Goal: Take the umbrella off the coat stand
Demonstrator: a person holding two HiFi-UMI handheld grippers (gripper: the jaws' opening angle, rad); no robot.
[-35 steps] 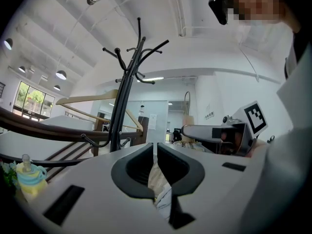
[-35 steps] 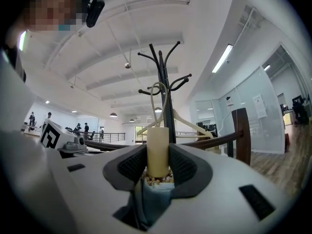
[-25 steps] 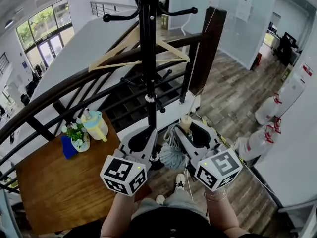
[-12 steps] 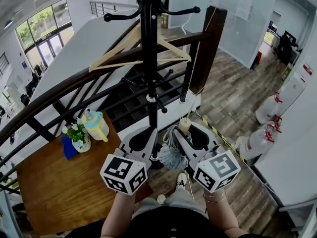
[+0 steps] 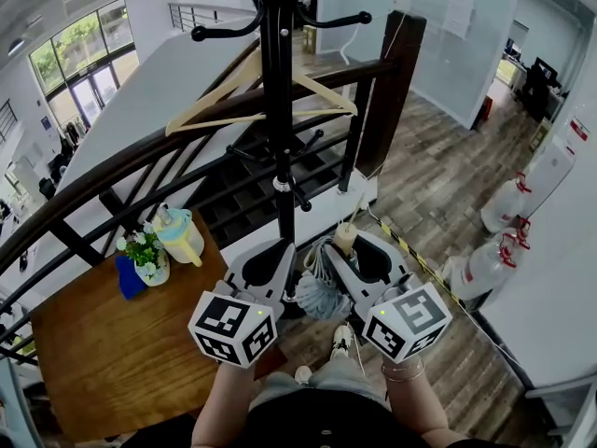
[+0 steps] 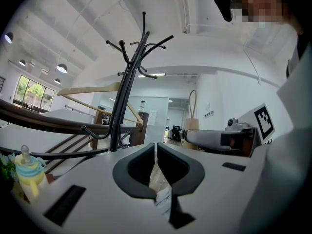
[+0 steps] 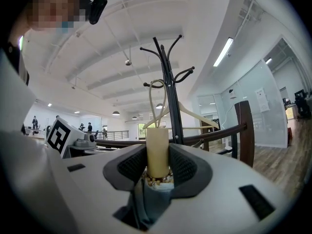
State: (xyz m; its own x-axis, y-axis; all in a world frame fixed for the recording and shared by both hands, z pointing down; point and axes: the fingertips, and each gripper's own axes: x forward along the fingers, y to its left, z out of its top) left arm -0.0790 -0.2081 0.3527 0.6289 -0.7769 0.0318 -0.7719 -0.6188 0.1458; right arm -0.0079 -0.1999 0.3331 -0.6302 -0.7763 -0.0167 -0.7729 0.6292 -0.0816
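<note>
The black coat stand (image 5: pixel 276 110) rises straight ahead of me, its hooks spreading at the top (image 7: pixel 171 101). My right gripper (image 5: pixel 347 243) is shut on the pale handle of the folded umbrella (image 7: pixel 157 150). The umbrella's grey-blue fabric (image 5: pixel 322 292) bunches below the jaws. Its cord loop (image 7: pixel 156 96) stands up beside a lower hook; I cannot tell whether it hangs on it. My left gripper (image 5: pixel 291 248) sits just left of the pole's lower part, shut with nothing between the jaws (image 6: pixel 156 147).
A wooden hanger (image 5: pixel 252 91) hangs on the stand. A dark stair railing (image 5: pixel 140 152) and its post (image 5: pixel 392 91) cross behind it. At the left, a wooden table (image 5: pixel 93 353) bears a yellow bottle (image 5: pixel 177 236) and a small plant (image 5: pixel 145 250). Water jugs (image 5: pixel 508 203) stand at right.
</note>
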